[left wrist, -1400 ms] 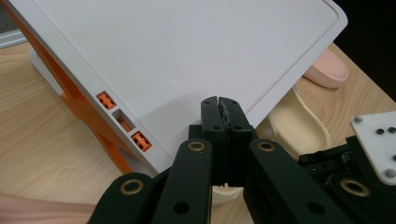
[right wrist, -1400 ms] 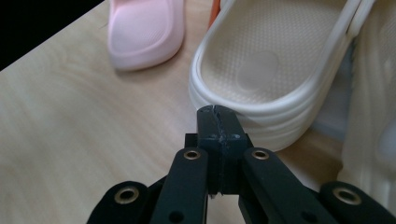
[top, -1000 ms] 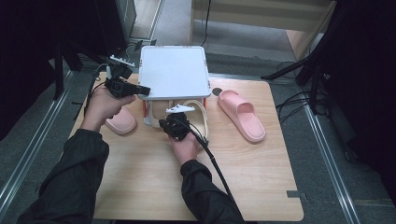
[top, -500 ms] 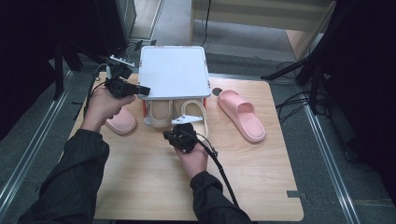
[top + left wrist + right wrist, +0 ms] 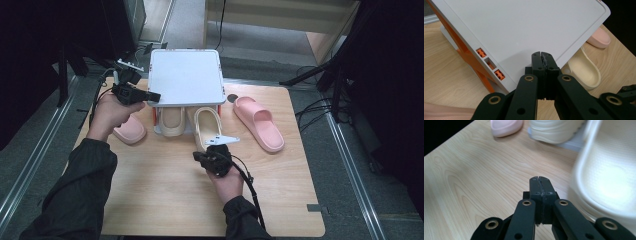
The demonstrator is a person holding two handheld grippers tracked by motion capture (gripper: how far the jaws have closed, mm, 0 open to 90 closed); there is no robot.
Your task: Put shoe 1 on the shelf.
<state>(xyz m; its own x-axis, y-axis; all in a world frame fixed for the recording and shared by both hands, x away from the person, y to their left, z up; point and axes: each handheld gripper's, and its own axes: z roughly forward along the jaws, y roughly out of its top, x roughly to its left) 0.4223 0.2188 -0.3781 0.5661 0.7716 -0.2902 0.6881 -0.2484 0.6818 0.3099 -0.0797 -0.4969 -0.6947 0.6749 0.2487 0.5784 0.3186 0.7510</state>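
Note:
A white rack (image 5: 185, 75) on orange legs (image 5: 474, 60) stands at the table's back. One cream slipper (image 5: 171, 120) is tucked under its front edge. A second cream slipper (image 5: 207, 127) lies further out beside it. My left gripper (image 5: 156, 96) is shut and empty, and its tips rest against the rack's left front corner (image 5: 541, 53). My right gripper (image 5: 198, 157) is also shut and empty. It hovers over bare wood just in front of the outer cream slipper (image 5: 609, 177), which looks blurred at its right.
A pink slipper (image 5: 257, 122) lies right of the rack and another pink slipper (image 5: 129, 130) lies to its left by my left hand. The wooden table (image 5: 150, 190) stretches toward the near edge. Cables and dark stands surround the table.
My right gripper has drawn back from the rack toward the near edge, and the outer cream slipper now lies in full view. The left gripper has stayed at the rack's corner.

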